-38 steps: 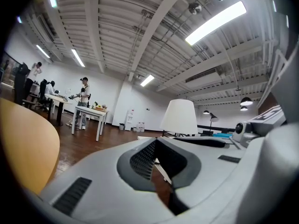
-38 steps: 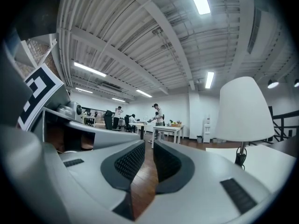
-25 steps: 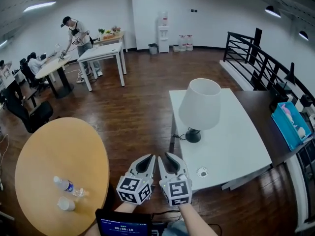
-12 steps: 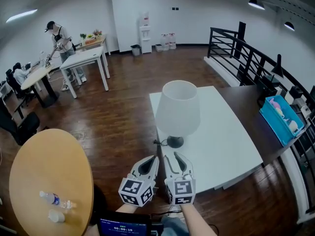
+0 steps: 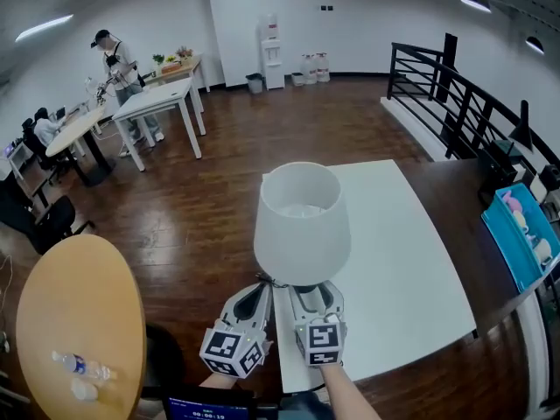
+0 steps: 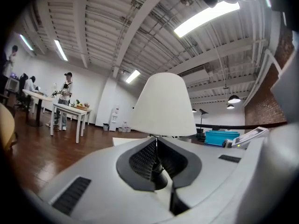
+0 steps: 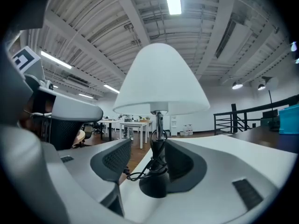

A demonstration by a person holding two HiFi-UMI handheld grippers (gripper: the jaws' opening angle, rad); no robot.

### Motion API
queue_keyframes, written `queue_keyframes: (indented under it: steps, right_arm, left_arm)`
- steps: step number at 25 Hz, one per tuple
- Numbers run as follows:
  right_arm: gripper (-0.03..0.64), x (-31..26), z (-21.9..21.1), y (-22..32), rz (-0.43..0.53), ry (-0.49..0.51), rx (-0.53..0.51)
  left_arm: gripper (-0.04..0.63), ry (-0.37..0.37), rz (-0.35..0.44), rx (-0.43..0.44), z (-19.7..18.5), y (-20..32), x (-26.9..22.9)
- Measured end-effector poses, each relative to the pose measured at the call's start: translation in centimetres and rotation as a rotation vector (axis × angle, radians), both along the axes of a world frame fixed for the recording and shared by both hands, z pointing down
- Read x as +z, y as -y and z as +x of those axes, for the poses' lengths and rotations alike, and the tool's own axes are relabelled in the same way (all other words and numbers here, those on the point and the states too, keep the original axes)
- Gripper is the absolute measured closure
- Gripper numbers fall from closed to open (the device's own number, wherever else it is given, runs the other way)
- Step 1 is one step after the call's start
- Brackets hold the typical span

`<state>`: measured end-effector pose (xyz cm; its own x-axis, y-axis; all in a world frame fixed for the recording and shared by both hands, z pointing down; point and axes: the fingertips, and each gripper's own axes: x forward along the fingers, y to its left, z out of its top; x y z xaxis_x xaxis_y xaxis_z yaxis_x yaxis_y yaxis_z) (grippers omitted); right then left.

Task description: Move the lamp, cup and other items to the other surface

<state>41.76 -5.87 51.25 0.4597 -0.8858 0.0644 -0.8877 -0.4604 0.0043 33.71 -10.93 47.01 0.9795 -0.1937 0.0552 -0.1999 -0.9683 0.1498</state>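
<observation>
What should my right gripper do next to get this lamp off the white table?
Probably close the right gripper gently on the lamp at its stem. Its jaws have just been opening and stand apart on either side of the thin stem, above the dark base, not pressing it. The cord is wound round the stem there, and the lamp stands upright on the white table.

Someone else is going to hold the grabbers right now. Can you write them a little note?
Left gripper: jaws shut, empty, just left of the lamp.
Right gripper: jaws have just been opening, now apart around the lamp base, not pressing it.
The lamp stands on the white table; the bottle and cup are on the round table.
Nothing is held.
Left, probably: close on the lamp and carry it to the round table.
</observation>
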Motion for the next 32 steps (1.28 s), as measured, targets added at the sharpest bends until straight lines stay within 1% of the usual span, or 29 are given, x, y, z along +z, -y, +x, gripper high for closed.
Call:
queue_keyframes:
  steps: [4, 8, 12, 15, 19, 21, 25, 32]
  right_arm:
    - [0.377, 1.3, 2.5, 1.7, -0.001, 0.006, -0.034]
    - [0.376, 1.2, 3.8, 3.1, -0.003, -0.014, -0.083]
    - [0.377, 1.7, 4.9, 5.3, 0.000, -0.012, -0.138]
    - [0.381, 1.8, 5.1, 6.6, -0.007, -0.010, -0.182]
    - [0.476, 1.1, 4.8, 7.6, -0.022, -0.062, -0.210]
    - [0.477, 1.3, 4.9, 7.8, -0.034, -0.076, -0.214]
    - [0.479, 1.2, 4.9, 7.4, -0.046, -0.070, -0.229]
    - [0.479, -2.3, 1.4, 9.2, -0.049, -0.084, -0.320]
  left_arm:
    - [0.580, 0.010, -0.016, -0.070, 1.0, 1.7, 1.3]
    - [0.580, 0.055, -0.043, -0.131, 1.5, 2.5, 2.5]
    - [0.580, 0.107, -0.057, -0.167, 2.2, 3.6, 4.3]
    - [0.580, 0.125, -0.065, -0.179, 2.9, 3.9, 4.9]
    - [0.580, 0.127, -0.070, -0.190, 3.4, 4.8, 5.0]
    - [0.580, 0.127, -0.073, -0.196, 3.6, 5.2, 5.0]
    - [0.580, 0.127, -0.071, -0.205, 4.0, 5.1, 5.0]
    - [0.580, 0.104, -0.066, -0.229, 2.5, 5.8, 3.8]
